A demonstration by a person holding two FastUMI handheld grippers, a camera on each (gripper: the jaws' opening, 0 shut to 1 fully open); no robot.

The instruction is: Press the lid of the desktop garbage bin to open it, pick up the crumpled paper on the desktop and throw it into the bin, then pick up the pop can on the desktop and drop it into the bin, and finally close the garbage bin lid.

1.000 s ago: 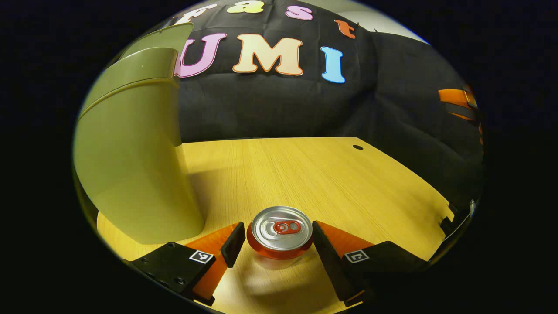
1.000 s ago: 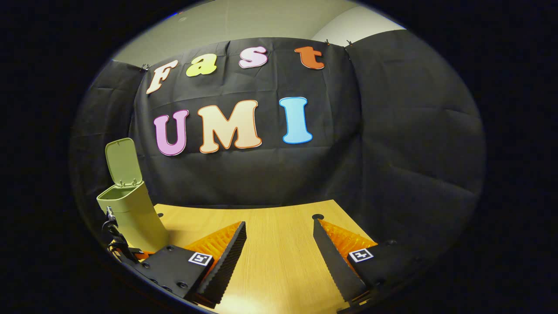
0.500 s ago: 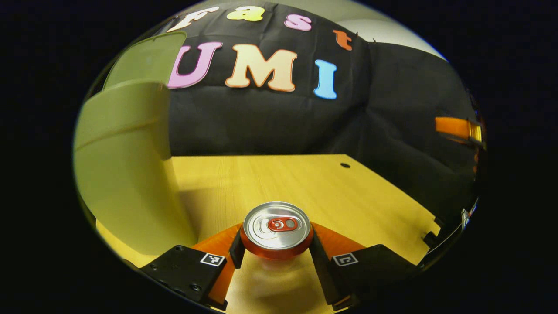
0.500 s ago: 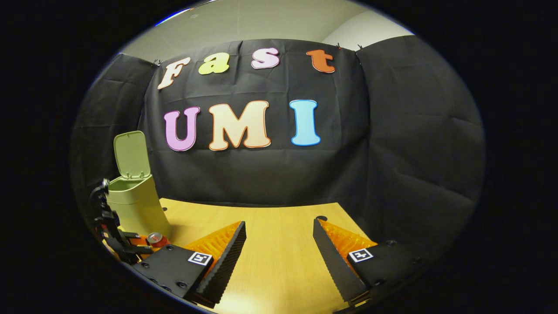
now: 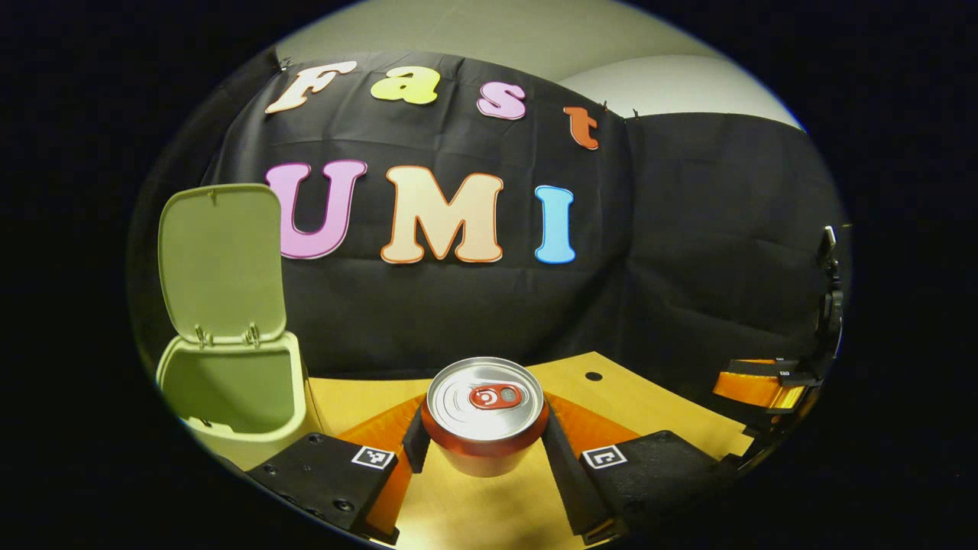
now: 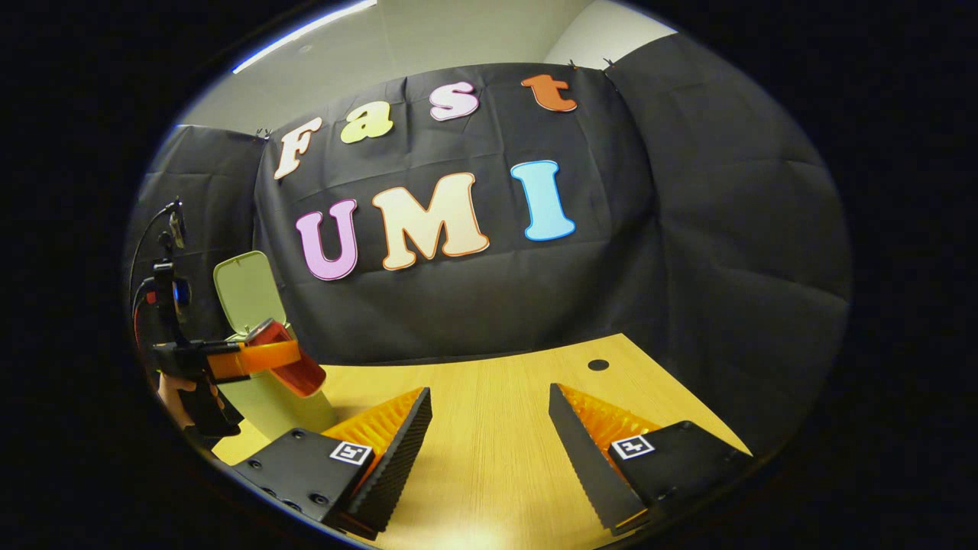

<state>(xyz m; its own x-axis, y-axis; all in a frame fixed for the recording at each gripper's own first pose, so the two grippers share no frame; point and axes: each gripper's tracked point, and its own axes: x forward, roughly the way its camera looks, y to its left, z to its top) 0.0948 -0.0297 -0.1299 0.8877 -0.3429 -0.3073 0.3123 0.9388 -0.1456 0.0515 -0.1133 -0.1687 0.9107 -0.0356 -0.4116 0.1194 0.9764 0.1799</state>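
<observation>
In the left gripper view, my left tool (image 5: 483, 441) is clenched on the red aluminium pop can with the silver top (image 5: 484, 412), one finger pressing each side of its body, and the can stands upright between them so that it cannot slip as I carry it. It hangs clear above the pale wooden worktop (image 5: 649, 401), which I take as height gained to clear the rim. The olive-green plastic desktop garbage bin (image 5: 229, 397) stands to the left of the can, its hinged lid (image 5: 220, 260) tipped up and back, leaving the mouth open for the drop. I cannot see into the bottom of the bin from here, so I cannot tell whether the crumpled paper lies inside. Far to the right of the can the other tool shows at the edge. In the right gripper view, my right tool (image 6: 489, 451) is released, fingers spread wide with nothing between them, held low over the worktop well to the right of the bin; I judge it is kept out of the way. There the left tool (image 6: 252, 359) holds the can tilted in front of the bin's upper part, near its open mouth, so I judge the drop is close.
</observation>
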